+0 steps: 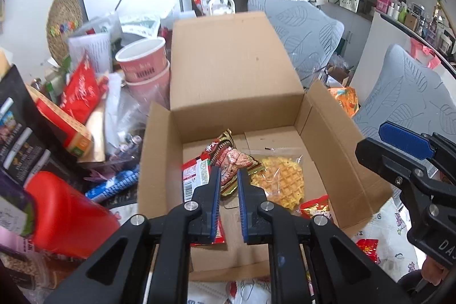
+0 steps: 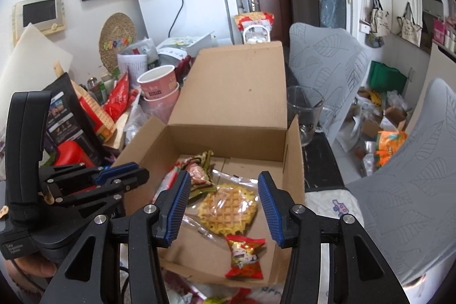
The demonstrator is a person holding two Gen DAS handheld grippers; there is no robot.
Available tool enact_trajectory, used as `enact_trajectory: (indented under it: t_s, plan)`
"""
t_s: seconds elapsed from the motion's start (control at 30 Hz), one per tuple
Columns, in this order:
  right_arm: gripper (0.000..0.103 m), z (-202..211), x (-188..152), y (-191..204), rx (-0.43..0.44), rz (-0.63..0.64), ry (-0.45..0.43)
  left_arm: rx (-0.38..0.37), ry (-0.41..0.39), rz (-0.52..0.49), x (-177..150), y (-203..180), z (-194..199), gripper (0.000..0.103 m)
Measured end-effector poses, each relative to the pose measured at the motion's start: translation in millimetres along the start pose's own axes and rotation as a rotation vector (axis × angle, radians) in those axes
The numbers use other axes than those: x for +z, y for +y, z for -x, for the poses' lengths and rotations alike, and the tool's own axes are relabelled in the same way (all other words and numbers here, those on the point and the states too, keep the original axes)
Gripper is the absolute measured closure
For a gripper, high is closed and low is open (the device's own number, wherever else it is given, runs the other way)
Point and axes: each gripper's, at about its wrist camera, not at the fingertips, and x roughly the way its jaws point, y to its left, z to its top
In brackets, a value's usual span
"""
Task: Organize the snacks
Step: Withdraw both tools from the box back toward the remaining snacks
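Note:
An open cardboard box (image 1: 228, 70) (image 2: 236, 93) holds a bagged waffle (image 1: 280, 181) (image 2: 228, 207), a gold-green snack pack (image 1: 235, 158) (image 2: 201, 173), a red-white packet (image 1: 196, 175) and a small red candy pack (image 2: 245, 257) (image 1: 315, 207). My left gripper (image 1: 228, 190) hovers over the box's near end, jaws narrowly apart with nothing between them; it shows in the right wrist view (image 2: 119, 175). My right gripper (image 2: 225, 207) is open and empty above the waffle; it shows at right in the left wrist view (image 1: 404, 141).
Clutter fills the table left of the box: stacked pink paper cups (image 1: 144, 61) (image 2: 159, 86), red packets (image 1: 79, 90), a red container (image 1: 68, 212), a black bag (image 1: 17, 133). A glass mug (image 2: 305, 110) stands right of the box. Grey chairs (image 1: 302, 30) (image 2: 413, 190) lie beyond.

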Motion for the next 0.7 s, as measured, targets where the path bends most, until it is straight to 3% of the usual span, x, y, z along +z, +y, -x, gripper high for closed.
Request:
enact_trajectory:
  t_s: [0.4, 0.53, 0.57, 0.6, 0.63, 0.67, 0.7]
  plan:
    - [0.054, 65, -4, 20, -0.002, 0.028, -0.087, 0.004, -0.1, -0.021, -10, -7, 71, 0.091]
    - [0.049, 87, -11, 25, 0.0, 0.035, -0.118, 0.01, -0.132, -0.029, -17, -9, 93, 0.087]
    - [0.048, 91, -13, 26, -0.001, 0.036, -0.121, 0.008, -0.135, -0.031, -19, -9, 97, 0.069]
    - [0.047, 95, -16, 27, -0.005, 0.037, -0.125, 0.003, -0.139, -0.034, -21, -10, 101, 0.033]
    - [0.043, 99, -19, 28, -0.007, 0.038, -0.129, -0.006, -0.146, -0.037, -24, -10, 105, 0.014]
    - [0.042, 104, -22, 29, -0.008, 0.039, -0.133, -0.014, -0.161, -0.036, -27, -10, 110, 0.0]
    - [0.042, 108, -25, 30, -0.004, 0.037, -0.137, 0.003, -0.18, -0.032, -30, -9, 115, 0.0]
